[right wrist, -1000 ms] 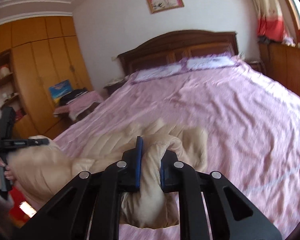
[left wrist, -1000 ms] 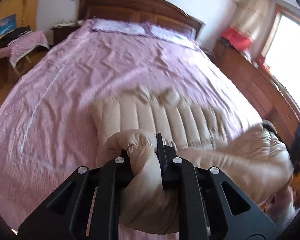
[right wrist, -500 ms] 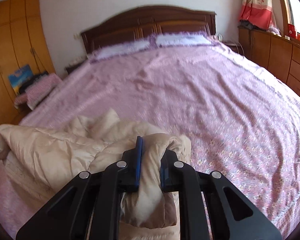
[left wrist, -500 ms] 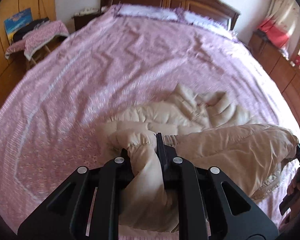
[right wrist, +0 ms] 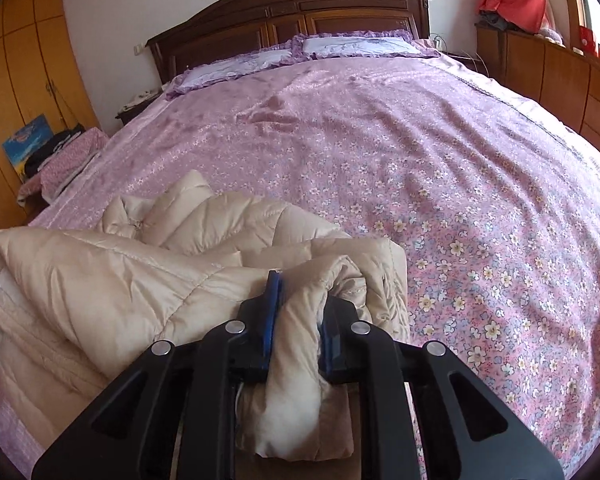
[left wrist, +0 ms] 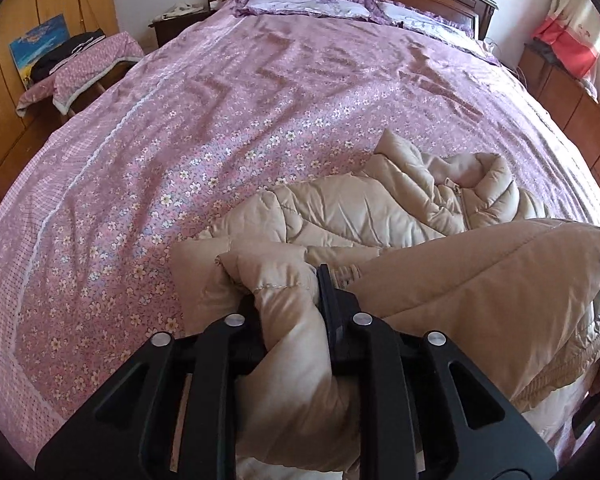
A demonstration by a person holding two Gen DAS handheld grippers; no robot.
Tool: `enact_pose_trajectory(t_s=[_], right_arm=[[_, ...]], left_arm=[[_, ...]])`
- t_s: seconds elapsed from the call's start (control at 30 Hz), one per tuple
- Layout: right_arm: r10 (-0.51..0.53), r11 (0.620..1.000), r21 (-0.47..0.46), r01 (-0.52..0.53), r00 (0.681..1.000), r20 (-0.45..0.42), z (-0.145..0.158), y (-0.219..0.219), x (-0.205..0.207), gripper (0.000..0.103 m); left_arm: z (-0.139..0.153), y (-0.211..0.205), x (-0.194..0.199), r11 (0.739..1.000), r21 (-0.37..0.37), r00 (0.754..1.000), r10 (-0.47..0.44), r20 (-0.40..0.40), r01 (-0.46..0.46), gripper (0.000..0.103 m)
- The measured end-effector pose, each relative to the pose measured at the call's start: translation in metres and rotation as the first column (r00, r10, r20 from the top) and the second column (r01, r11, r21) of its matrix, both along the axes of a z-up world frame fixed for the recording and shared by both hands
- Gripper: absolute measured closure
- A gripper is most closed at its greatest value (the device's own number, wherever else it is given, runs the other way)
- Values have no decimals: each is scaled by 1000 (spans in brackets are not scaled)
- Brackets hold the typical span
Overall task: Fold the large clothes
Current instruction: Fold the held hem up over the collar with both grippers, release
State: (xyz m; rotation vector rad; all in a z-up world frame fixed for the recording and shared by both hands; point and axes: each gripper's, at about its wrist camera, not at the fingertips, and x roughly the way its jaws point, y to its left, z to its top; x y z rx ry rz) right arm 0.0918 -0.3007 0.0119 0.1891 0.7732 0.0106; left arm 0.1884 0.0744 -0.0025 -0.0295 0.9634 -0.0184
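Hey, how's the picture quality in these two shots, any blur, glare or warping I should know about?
Left wrist view: sharp, strong fisheye bending the bed, dark corners, a bright sheen on the jacket. Right wrist view: equally sharp, headboard bowed by the lens, window blown out at top right, soft daylight and faint shadows in the bedspread creases.

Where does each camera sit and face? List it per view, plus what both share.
Left wrist: on the left gripper, facing down the bed toward the headboard; its jaws are opening with the beige jacket between them.
Right wrist: on the right gripper, same heading; jaws opening around jacket fabric.
Shared: jacket, bed, pillows.
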Motion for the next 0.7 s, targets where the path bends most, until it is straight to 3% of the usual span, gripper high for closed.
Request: enact_pose_trajectory(t_s=[0.17,0.27,0.37,0.4,0.43,0.47,0.5,0.57,0.7], right_arm=[[-13,999,40,13,1000,-2,12,-4,-6,83],[-10,997,71,11,1000,-7,20,-7,-9,79],[-1,994,110,2,1000,-9,28,-12,-15,65],[3,993,119,-2,1000,-5,31,-12,-17,60],[10,991,130,-9,1000,-3,35,-14,-21,47],[16,990,137,-16,1000,2,39,-14,-24,31],[12,991,133,-13,1000,8,42,-13,-27,4],[19,994,105,-25,998,60,54,-12,-38,5],[52,996,68,-57,996,76,72,-7,-48,5]], left_arm=[[11,4,-8,1000,-12,1000,-3,0,3,76],[19,11,-13,998,-64,1000,12,-9,-13,69],[24,16,-17,995,-96,1000,18,-11,-19,58],[26,17,-20,993,-120,1000,10,-10,-11,46],[28,18,-23,990,-141,1000,3,-8,-4,30],[30,18,-25,988,-154,1000,0,-2,0,23],[34,17,-30,987,-162,1000,-3,12,5,11],[41,13,-38,989,-143,999,-18,52,25,8],[55,6,-50,991,-113,995,-58,75,66,7]])
